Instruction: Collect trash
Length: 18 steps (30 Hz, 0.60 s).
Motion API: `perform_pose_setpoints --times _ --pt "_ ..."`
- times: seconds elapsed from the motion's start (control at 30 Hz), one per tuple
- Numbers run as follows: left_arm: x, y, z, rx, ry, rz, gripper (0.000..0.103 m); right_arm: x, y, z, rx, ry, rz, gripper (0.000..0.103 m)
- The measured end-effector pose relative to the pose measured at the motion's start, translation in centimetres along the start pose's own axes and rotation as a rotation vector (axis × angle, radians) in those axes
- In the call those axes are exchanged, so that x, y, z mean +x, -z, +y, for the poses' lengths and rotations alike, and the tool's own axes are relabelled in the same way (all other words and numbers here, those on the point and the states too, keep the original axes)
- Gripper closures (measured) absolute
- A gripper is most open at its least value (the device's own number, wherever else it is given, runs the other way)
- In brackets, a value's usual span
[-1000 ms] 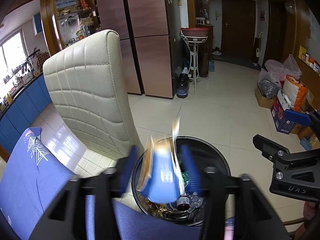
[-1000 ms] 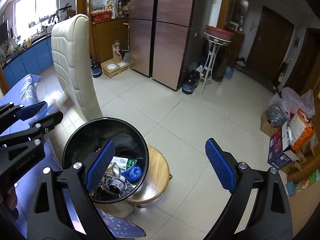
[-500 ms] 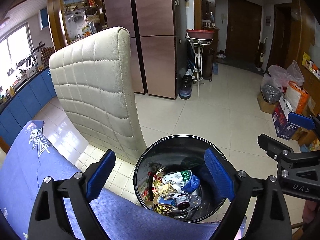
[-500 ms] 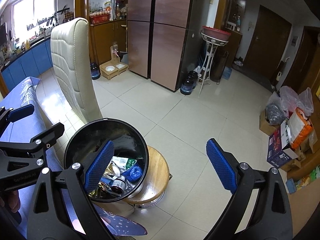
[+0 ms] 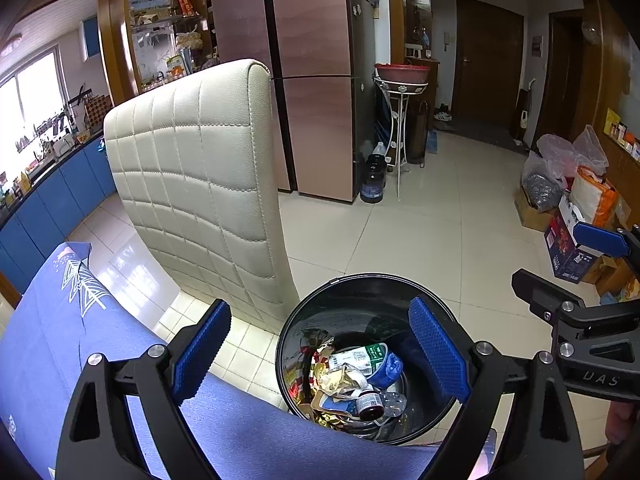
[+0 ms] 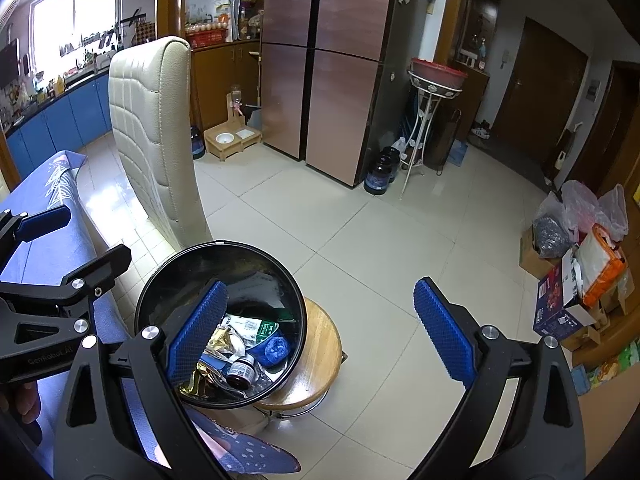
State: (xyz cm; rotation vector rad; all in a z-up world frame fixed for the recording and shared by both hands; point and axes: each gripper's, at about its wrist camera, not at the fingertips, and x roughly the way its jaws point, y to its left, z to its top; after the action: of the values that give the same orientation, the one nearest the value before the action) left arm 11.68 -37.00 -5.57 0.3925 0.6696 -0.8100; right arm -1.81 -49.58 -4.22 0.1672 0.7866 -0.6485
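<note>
Both my claws, left (image 5: pixel 320 354) and right (image 6: pixel 320 330), gape wide and hold nothing above the black trash bin (image 5: pixel 344 282), which has wrappers inside.

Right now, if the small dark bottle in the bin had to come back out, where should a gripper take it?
Grip the small dark bottle across its labelled body, coming straight down through the black bin mouth. It lies tilted on top of the wrappers, cap end exposed, and the bin walls likely block any sideways approach.
</note>
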Motion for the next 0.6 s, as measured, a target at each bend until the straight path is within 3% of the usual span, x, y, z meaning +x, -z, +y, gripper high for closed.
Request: perform_pose_setpoints --times 0.6 --pt "-0.01 0.11 0.42 -0.004 -0.016 0.003 0.015 0.28 -0.46 0.66 0.002 -0.019 -0.003 0.004"
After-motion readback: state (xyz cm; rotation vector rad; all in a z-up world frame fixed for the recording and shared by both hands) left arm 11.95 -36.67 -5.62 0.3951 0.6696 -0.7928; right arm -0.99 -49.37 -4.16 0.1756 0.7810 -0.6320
